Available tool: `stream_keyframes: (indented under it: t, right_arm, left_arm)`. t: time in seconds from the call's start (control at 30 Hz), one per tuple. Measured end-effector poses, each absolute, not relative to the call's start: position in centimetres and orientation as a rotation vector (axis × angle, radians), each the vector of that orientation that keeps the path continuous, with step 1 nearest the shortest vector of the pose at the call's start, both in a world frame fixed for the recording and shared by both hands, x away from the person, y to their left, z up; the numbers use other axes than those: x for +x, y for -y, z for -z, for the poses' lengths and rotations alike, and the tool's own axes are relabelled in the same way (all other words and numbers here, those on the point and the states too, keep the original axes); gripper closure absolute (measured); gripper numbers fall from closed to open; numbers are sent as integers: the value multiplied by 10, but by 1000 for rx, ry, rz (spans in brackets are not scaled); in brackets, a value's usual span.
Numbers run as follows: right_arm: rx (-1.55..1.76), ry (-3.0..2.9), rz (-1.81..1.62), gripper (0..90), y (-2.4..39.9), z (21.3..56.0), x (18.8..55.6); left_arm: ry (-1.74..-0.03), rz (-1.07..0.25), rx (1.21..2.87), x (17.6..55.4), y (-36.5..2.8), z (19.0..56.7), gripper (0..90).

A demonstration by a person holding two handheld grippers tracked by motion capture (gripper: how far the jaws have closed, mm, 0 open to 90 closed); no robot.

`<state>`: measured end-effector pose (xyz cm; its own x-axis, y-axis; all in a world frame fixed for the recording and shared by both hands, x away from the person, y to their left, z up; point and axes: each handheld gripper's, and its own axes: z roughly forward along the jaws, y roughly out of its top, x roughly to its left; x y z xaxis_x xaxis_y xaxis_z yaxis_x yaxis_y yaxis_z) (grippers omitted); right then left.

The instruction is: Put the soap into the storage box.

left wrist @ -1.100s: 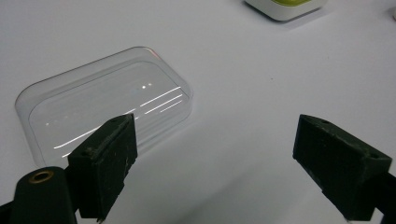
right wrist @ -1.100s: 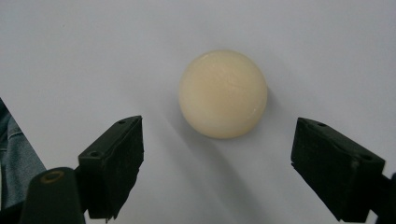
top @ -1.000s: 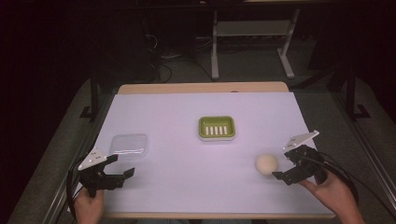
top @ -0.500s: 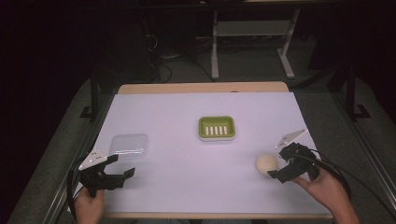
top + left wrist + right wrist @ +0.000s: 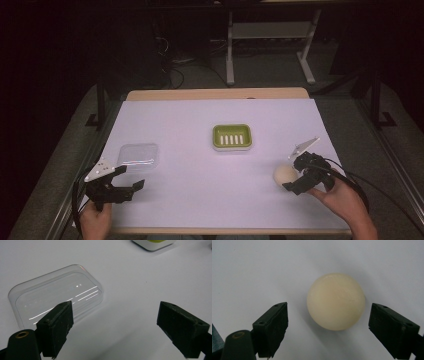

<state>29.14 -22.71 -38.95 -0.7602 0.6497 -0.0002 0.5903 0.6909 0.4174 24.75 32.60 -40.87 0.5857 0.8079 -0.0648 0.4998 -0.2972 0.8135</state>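
Observation:
A round cream soap bar [image 5: 285,174] [image 5: 336,301] lies on the white table at the front right. My right gripper [image 5: 294,172] [image 5: 328,325] is open, its jaws either side of the soap and not touching it. A green soap dish [image 5: 232,136] with a slotted white insert sits at the table's centre. A clear plastic lid [image 5: 138,154] [image 5: 56,293] lies flat at the front left. My left gripper [image 5: 129,185] [image 5: 113,323] is open and holds nothing, just in front of the lid.
The white table cover [image 5: 200,190] spans the wooden table top [image 5: 215,94]. A corner of the green dish [image 5: 153,243] peeks in at the top of the left gripper view. Metal stand legs [image 5: 230,60] stand on the floor beyond the far edge.
My right gripper has moved left and forward toward the soap, so its open jaws now flank it. The left gripper has stayed put.

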Motion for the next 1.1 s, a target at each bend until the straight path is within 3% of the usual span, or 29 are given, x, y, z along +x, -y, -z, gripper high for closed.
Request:
stream_keyframes:
  t: [0.8, 1.1]
  right_arm:
    - [1028, -2812, -439, 156, 210, 416, 318]
    - [1030, -2831, -404, 205, 208, 423, 322]
  left_arm:
    - [-1047, -442, 1969, 248, -326, 410, 129]
    - [-1047, -440, 1970, 249, -326, 410, 129]
